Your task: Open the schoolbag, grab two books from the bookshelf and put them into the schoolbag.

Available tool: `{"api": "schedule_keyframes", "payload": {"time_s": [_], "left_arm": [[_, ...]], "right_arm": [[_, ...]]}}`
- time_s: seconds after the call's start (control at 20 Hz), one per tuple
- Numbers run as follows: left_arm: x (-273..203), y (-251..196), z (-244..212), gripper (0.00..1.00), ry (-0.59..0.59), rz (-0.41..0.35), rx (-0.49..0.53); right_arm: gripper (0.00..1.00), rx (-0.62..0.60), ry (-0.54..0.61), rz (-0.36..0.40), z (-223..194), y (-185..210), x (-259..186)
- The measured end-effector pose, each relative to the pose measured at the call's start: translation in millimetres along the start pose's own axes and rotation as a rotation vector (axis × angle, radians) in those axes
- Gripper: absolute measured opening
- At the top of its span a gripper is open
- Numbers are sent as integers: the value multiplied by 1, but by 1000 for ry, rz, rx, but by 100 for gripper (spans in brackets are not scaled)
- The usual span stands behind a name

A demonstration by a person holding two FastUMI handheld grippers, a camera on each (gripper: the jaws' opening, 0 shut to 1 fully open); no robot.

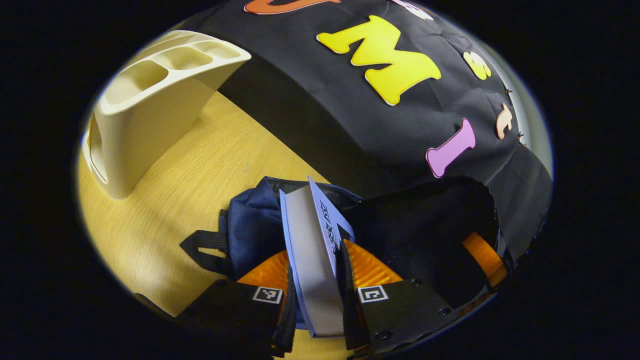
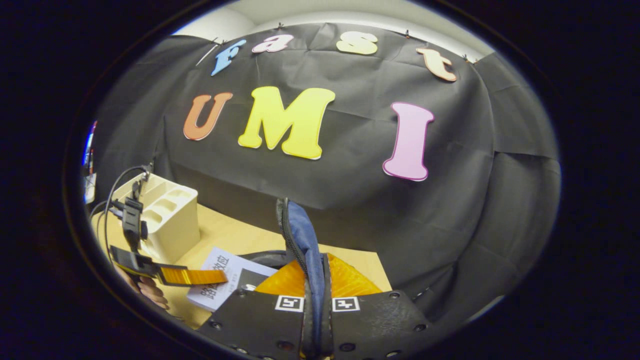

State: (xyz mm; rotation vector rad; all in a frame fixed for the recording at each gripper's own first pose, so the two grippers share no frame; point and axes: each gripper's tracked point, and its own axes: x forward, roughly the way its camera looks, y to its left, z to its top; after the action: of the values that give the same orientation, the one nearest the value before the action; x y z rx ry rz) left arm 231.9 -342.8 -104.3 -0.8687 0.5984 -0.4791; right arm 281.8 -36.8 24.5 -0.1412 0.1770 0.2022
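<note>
Book sits pinched between the two fingers of the left claw, page edge toward the camera and its long axis running straight ahead, away from the claw and down toward the dark blue schoolbag lying on the wooden counter. The book's far end is over, or just into, the bag's mouth; whether it has gone in I cannot tell. The coming move turns on that line: the book's length points into the opening, so it should slide in endwise along its own axis. In the right gripper view the right claw is pressed together on the schoolbag's zippered edge, holding that blue flap upright so the mouth is held wide. There the left claw appears at the left with a hand behind it, and the light cover of a book lies by the opening, just beside the right claw. The left claw is the nearer one to the book, being the one that carries it. The cream bookshelf stands well apart at the back of the counter, its slots looking empty.
</note>
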Motion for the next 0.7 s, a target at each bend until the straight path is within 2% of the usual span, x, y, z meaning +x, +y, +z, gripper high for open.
{"api": "schedule_keyframes", "payload": {"time_s": [0.3,0.55,0.6,0.65,0.7], "left_arm": [[42,-23,-25,41,-12,3,53],[69,-41,-36,41,-23,-14,51],[74,-42,-41,41,-15,-15,47],[78,-40,-45,42,-15,-14,41],[79,-38,-48,41,-15,-17,36]], "right_arm": [[6,24,-11,35,3,10,-1],[6,51,-14,62,1,15,-4],[2,61,-11,61,-1,14,-3],[2,69,-11,58,-2,12,-1],[6,70,-8,53,-3,10,-1]]}}
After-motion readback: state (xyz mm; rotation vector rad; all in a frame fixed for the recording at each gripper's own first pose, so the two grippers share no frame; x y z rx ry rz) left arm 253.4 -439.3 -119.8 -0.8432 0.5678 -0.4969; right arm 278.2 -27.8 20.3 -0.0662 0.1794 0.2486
